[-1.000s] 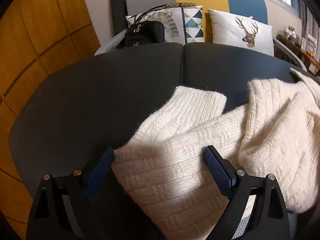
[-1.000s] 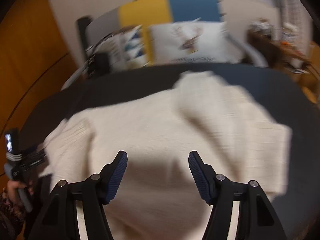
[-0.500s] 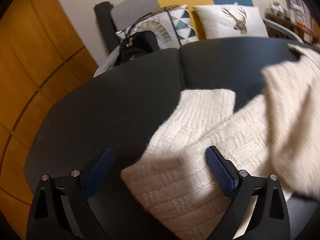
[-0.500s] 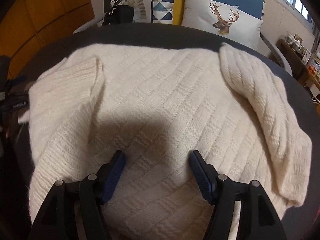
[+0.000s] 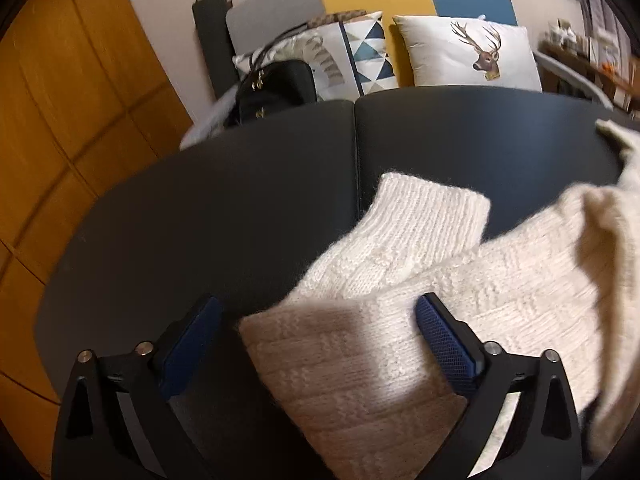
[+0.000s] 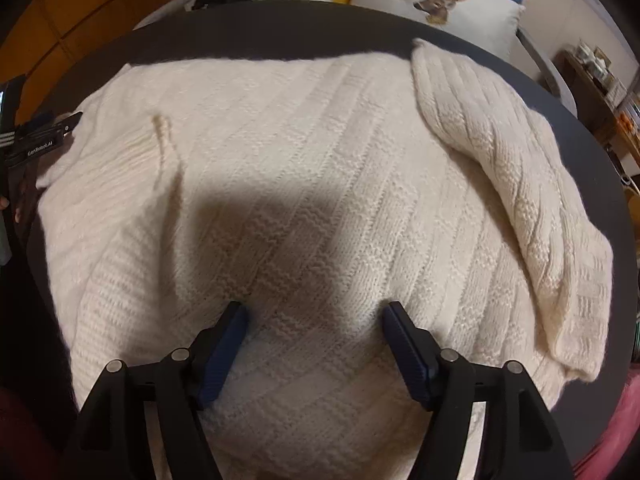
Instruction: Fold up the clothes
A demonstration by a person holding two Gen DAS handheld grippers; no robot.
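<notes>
Now the cream knit sweater [image 6: 320,184] lies spread flat over the dark table [image 6: 280,28], its right-hand sleeve [image 6: 508,184] folded in and running from upper centre to lower right. The right gripper [image 6: 314,316] points down at its middle and the left gripper [image 5: 318,312] straddles the other cuffed sleeve [image 5: 404,236], which points toward the upper centre. Both sets of jaws have just been opening and stand wide, with knit between them but no pad pressing on it.

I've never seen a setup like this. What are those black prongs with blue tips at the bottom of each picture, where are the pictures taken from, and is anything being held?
No robot here: a person carries a two-finger gripper in each hand, each with a wide-angle camera looking along its fingers. One picture comes from the left gripper, the other from the right gripper. The blue strips are their gripping pads.

A cream knitted sweater lies on a dark table, one sleeve folded across it. Both grippers have just been opening; their jaws stand apart over the knit, and neither holds anything.

Behind the table stand cushions, one with a deer print, and a black handbag.
</notes>
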